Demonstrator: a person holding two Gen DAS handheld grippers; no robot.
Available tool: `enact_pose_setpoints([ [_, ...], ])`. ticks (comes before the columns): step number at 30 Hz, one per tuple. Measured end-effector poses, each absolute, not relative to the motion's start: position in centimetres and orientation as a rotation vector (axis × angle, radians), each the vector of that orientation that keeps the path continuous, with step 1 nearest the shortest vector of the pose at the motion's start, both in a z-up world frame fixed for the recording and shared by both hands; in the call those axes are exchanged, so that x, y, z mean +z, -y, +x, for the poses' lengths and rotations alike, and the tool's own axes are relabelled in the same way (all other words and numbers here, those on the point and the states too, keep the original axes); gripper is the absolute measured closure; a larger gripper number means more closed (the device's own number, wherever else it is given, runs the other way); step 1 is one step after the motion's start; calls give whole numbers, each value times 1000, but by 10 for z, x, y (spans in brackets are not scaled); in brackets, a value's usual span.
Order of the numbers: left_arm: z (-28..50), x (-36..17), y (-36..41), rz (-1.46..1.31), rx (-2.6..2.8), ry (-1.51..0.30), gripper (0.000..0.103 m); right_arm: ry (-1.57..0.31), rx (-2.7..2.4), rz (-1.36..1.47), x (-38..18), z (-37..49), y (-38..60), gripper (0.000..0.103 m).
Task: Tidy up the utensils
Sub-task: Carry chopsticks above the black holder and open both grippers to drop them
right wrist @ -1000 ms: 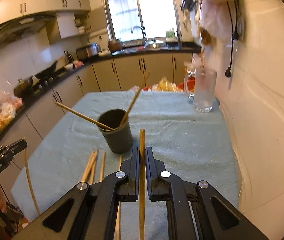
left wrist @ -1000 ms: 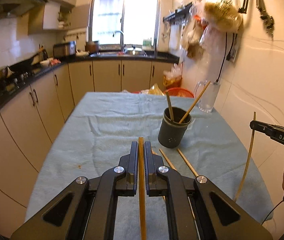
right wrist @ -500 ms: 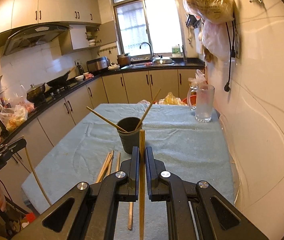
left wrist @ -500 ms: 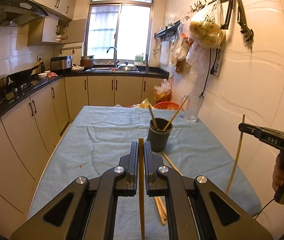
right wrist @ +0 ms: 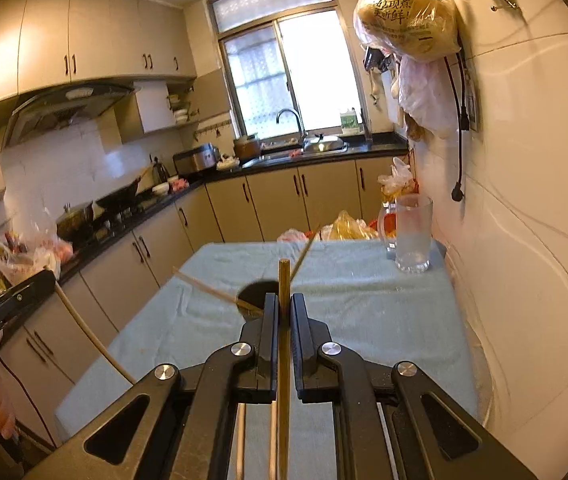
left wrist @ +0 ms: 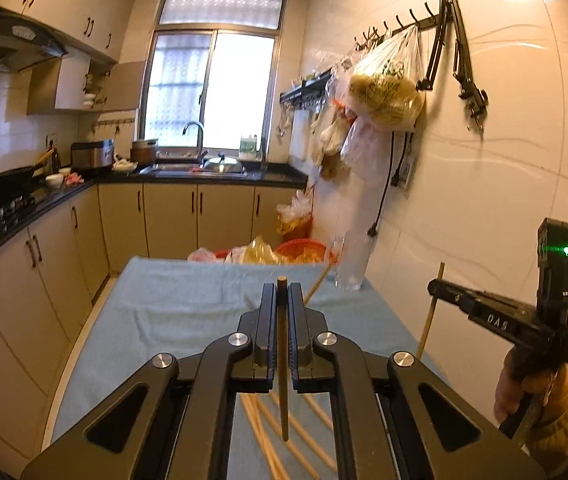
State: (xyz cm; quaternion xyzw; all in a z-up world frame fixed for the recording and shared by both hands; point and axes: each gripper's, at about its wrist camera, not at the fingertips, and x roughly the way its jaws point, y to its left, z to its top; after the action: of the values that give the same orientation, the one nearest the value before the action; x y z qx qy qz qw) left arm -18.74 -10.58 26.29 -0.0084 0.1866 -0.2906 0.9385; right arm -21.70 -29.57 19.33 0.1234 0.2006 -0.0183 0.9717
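Observation:
My left gripper [left wrist: 282,292] is shut on a wooden chopstick [left wrist: 283,360] that runs upright between its pads, high above the table's blue cloth [left wrist: 164,312]. My right gripper [right wrist: 283,300] is shut on another chopstick [right wrist: 283,276]. A dark cup [right wrist: 254,292] stands on the cloth just beyond the right fingers and holds two leaning chopsticks [right wrist: 208,290]. In the left wrist view the cup is hidden behind the fingers, and only one leaning stick [left wrist: 318,282] shows. Loose chopsticks [left wrist: 304,432] lie on the cloth below.
A glass mug [right wrist: 412,236] stands at the far right of the table by the tiled wall [right wrist: 524,240]. Plastic bags [right wrist: 348,228] lie at the table's far end. Hanging bags [left wrist: 384,92] crowd the wall. Cabinets [left wrist: 44,264] run along the left.
Both grippers have risen and tilted upward, each still holding its chopstick. The table and cup have sunk lower in both views, and the cup has slipped behind the left fingers.

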Motion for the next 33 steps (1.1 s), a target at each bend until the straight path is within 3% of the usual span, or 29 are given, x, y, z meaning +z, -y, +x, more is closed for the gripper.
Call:
enact_pose_setpoints([
  [15,-64,314,182,-62,-527,-322,98,-163,-37,351,244,-108,305,97],
  [24,-7,256,220,7,-505,-497,98,-300,-69,374,190,-45,310,96],
  [33,-14,251,219,29,-500,-472,98,-351,-83,402,174,-37,324,96],
])
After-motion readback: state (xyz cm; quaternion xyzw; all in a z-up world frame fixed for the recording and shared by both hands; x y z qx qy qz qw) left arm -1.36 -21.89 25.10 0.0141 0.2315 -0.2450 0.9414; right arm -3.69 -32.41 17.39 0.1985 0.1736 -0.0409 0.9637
